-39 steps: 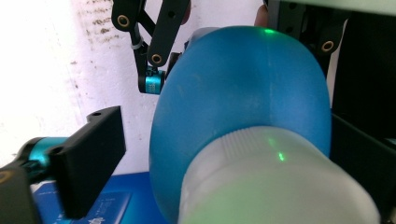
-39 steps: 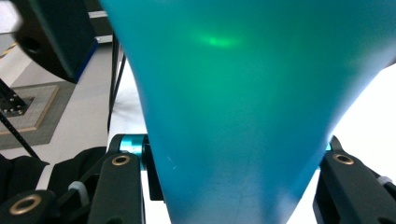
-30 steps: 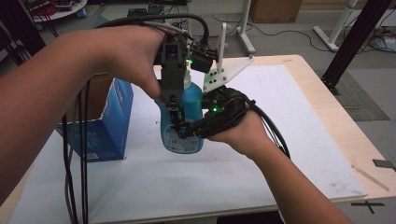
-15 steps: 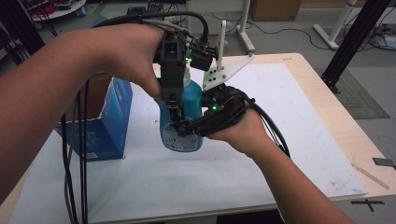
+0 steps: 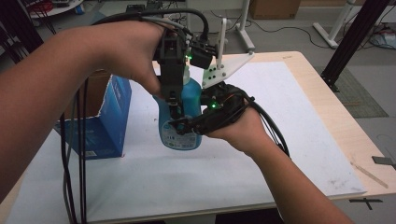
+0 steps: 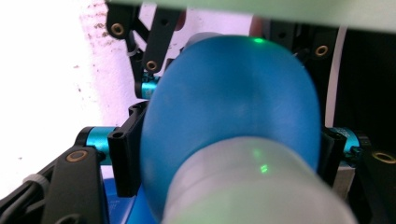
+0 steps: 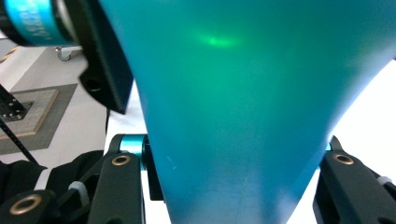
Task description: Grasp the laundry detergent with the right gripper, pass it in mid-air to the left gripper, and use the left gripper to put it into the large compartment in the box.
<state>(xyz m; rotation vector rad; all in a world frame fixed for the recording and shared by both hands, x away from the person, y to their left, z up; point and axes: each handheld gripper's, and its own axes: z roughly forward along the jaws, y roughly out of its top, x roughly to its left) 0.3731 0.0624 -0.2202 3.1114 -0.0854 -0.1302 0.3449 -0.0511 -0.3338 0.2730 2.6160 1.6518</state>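
A blue bottle [image 5: 190, 95] with a pale label stands upright on the white sheet [image 5: 289, 116]. My left gripper [image 5: 174, 101] comes down from above and is shut on the bottle's upper body. In the left gripper view its jaws press both sides of the bottle [image 6: 229, 116], with the grey cap [image 6: 252, 186] close to the camera. My right gripper [image 5: 186, 125] reaches in from the right and is shut on the lower body. The right gripper view has the bottle [image 7: 233, 93] squeezed between its two jaws.
A blue carton [image 5: 105, 121] stands at the left, close beside the bottle. Black cables [image 5: 74, 163] hang down from the left hand. The wooden table edge [image 5: 345, 126] runs along the right, and a black frame leg [image 5: 350, 42] rises at the back right.
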